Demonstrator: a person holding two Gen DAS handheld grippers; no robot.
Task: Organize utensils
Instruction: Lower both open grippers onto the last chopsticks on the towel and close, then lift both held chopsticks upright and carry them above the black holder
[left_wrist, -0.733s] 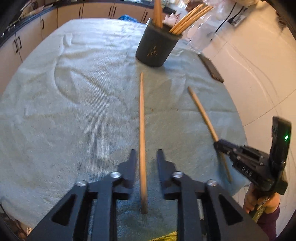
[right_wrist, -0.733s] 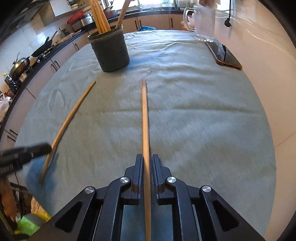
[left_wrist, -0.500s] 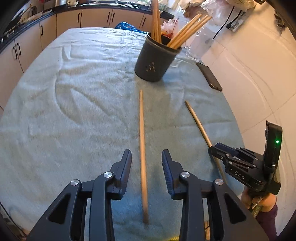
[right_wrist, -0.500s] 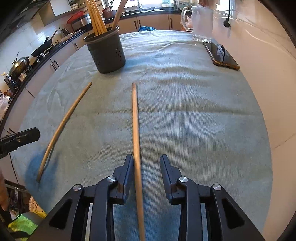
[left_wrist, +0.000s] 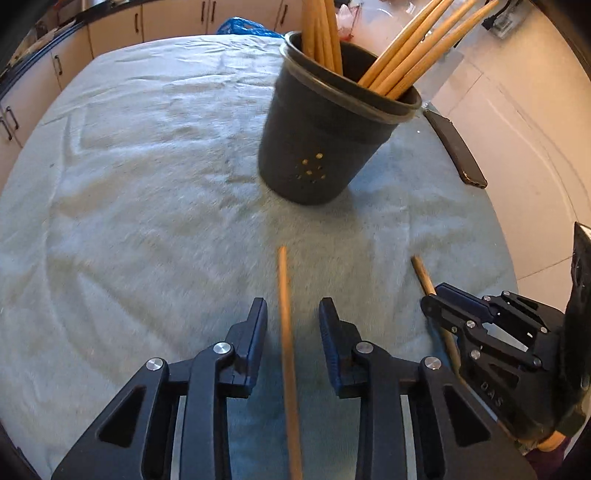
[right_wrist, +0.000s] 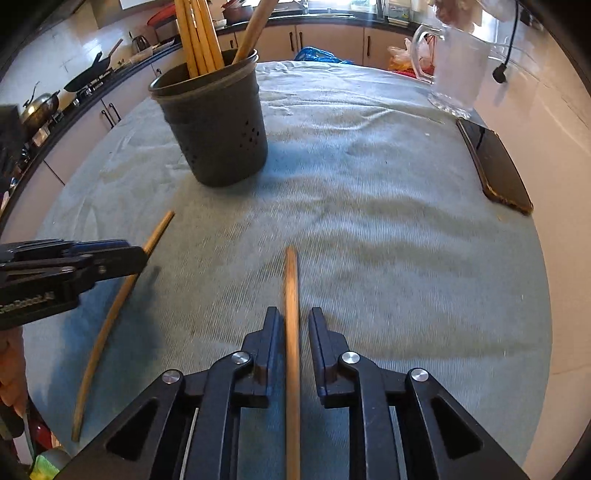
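The left gripper (left_wrist: 293, 328) has its jaws apart, and a long wooden stick (left_wrist: 287, 354) lies between them on the cloth, touching neither finger. The right gripper (right_wrist: 292, 338) also has its jaws apart, though with a smaller gap, and a second wooden stick (right_wrist: 292, 354) runs between them; it looks free of both fingers, but that part is a bit blurry, so I can't be sure. Both sticks point toward a dark cup (left_wrist: 325, 144) that stands a little way ahead on the pale green towel (left_wrist: 147, 166). The cup is upright and has small holes in its side. More wooden sticks (left_wrist: 410, 44) stand in it, some leaning left and some leaning right. From the left camera, the right gripper shows at the right edge, sitting over its stick. Off to the right side lies a dark phone (right_wrist: 495, 166), flat on the towel near the edge. Behind the phone stands a clear glass jug (right_wrist: 458, 74). Kitchen cupboards (right_wrist: 325, 40) run along the back.
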